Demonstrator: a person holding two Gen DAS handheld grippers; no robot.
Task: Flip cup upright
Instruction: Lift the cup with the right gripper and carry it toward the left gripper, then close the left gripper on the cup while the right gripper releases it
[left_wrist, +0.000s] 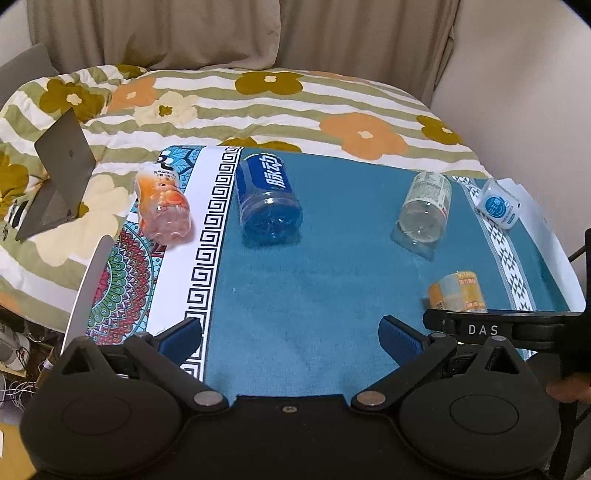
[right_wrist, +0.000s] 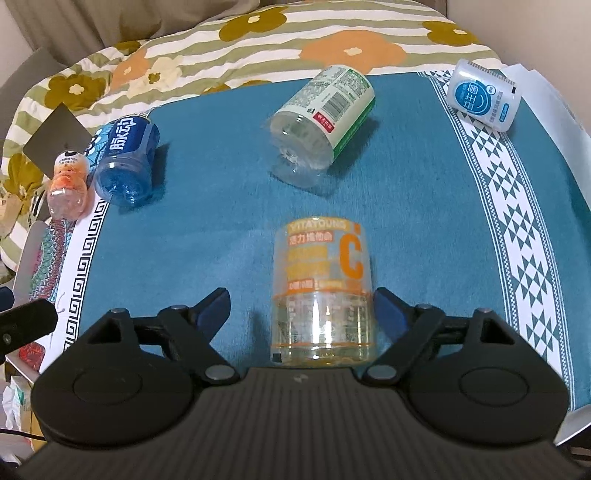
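Observation:
Several cut-bottle cups lie on their sides on the blue mat. An orange-labelled clear cup (right_wrist: 320, 291) lies between the fingers of my right gripper (right_wrist: 301, 301), which is open around it, the right pad close to its side. The same cup shows in the left wrist view (left_wrist: 458, 293), partly hidden by the right gripper's body. My left gripper (left_wrist: 291, 332) is open and empty above bare mat. A blue cup (left_wrist: 267, 199) (right_wrist: 123, 164), a clear green-labelled cup (left_wrist: 424, 212) (right_wrist: 321, 120) and a peach cup (left_wrist: 164, 206) (right_wrist: 70, 188) lie farther off.
A small white container with a blue label (left_wrist: 498, 203) (right_wrist: 484, 96) lies at the mat's far right. A laptop (left_wrist: 55, 177) stands open on the flowered bedspread (left_wrist: 258, 107) to the left. The table's patterned left border (left_wrist: 207, 240) ends at a metal edge (left_wrist: 88, 284).

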